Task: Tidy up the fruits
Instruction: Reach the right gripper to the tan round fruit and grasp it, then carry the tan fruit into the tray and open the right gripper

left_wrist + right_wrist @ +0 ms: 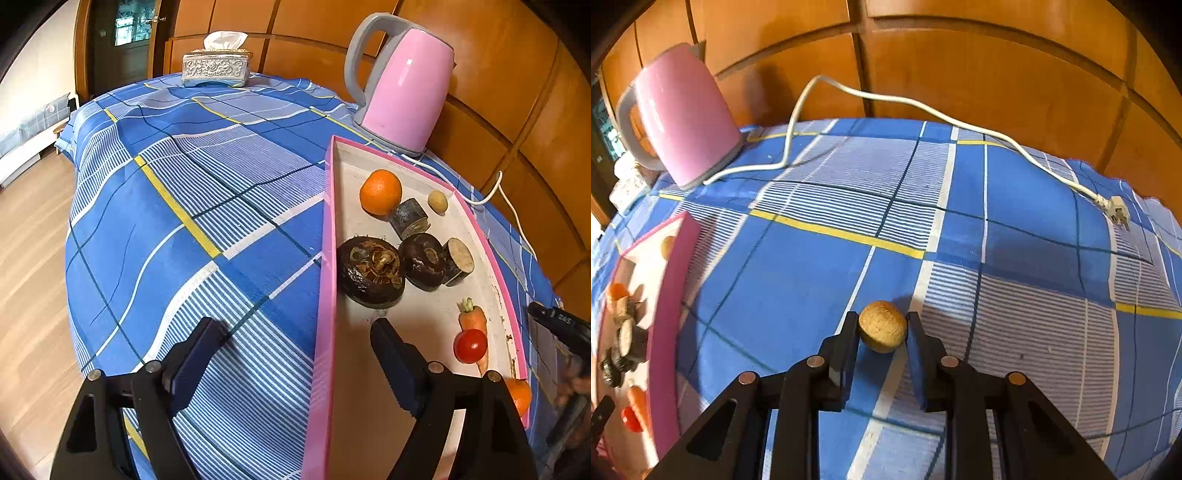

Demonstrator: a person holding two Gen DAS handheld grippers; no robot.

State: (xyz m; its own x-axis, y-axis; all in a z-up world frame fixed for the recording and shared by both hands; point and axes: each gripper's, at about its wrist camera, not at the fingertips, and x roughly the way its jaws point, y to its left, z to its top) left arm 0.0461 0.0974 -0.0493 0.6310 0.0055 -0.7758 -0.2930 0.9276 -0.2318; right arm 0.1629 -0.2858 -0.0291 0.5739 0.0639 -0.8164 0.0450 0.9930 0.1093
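The shallow pink-rimmed white tray [328, 236], right of the left-wrist frame, already holds most fruit. My left claw [299, 343] stands spread and empty over its rim. Lower centre, my right claw [882, 328] pinches the small round tan fruit [882, 325], seemingly last, on the cloth.

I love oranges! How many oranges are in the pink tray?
2. One orange sits near the pink tray's far end; the other is at the near corner, partly hidden behind the left tongs.
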